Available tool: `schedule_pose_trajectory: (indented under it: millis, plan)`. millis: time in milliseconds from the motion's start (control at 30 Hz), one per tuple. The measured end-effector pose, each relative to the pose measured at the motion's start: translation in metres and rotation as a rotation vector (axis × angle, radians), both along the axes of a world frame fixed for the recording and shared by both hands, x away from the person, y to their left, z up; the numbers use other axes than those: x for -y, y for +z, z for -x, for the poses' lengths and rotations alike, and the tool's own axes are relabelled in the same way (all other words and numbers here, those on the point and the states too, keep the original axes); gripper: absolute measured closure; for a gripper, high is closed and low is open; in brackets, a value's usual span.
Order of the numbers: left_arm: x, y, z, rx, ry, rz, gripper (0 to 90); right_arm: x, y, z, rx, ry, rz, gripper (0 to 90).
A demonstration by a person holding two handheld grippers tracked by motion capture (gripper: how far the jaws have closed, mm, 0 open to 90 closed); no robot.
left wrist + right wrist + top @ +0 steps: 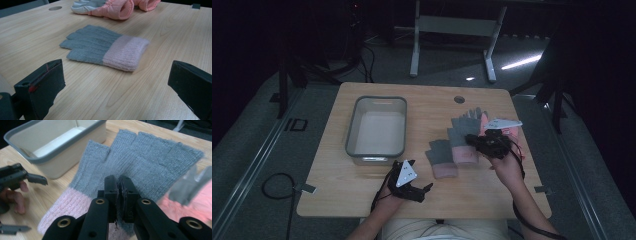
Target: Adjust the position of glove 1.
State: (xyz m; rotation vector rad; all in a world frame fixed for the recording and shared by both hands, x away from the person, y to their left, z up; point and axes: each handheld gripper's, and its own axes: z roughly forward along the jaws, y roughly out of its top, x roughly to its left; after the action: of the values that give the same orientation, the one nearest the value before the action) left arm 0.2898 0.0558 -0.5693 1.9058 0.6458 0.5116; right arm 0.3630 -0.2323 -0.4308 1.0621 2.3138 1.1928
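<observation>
Claw, right (119, 185): clamped on a grey glove (140, 162), held just above the table's (362, 190) right half; judged mid-lift. Claw, left (117, 82): jaws wide, empty, near the front edge, facing a second glove (105, 46). Next, likely: carry to the bin (352, 125), left of centre, without snagging the pink gloves (512, 132). Right claw view proves the pinch; high view gives the layout.

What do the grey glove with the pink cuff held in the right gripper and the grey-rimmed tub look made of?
Grey glove with the pink cuff: soft knitted yarn, probably wool or acrylic; ribbed stitches and a fuzzy surface show. Grey-rimmed tub: looks like smooth moulded plastic, with matte beige walls and a rounded grey rim.
</observation>
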Motion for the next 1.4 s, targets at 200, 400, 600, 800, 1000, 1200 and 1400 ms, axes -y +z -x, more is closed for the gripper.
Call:
schedule_pose_trajectory:
  millis: [200,400,600,800,1000,1200,1400]
  plan:
    - [0.000,0.000,0.000,0.004,0.000,-0.004,0.4,-0.022,-0.006,-0.009,-0.006,0.031,0.010,85.0]
    - [0.000,0.000,0.000,0.001,0.000,0.000,0.4,-0.030,-0.020,-0.018,-0.046,0.053,-0.012,85.0]
    - [0.000,0.000,0.001,0.006,0.000,-0.006,0.4,-0.042,-0.041,-0.026,-0.095,0.076,0.016,84.7]
    - [0.001,0.000,0.001,0.009,0.000,-0.006,0.4,-0.046,-0.051,-0.027,-0.120,0.080,0.026,84.3]
    - [-0.001,0.000,0.000,-0.009,-0.021,0.010,0.4,-0.051,-0.075,-0.033,-0.178,0.084,0.066,84.0]
    - [-0.001,0.000,0.000,-0.016,-0.032,0.011,0.4,-0.051,-0.088,-0.036,-0.209,0.084,0.091,83.5]
    - [0.000,0.000,-0.001,-0.034,-0.051,0.007,0.4,-0.053,-0.097,-0.040,-0.237,0.090,0.103,82.8]
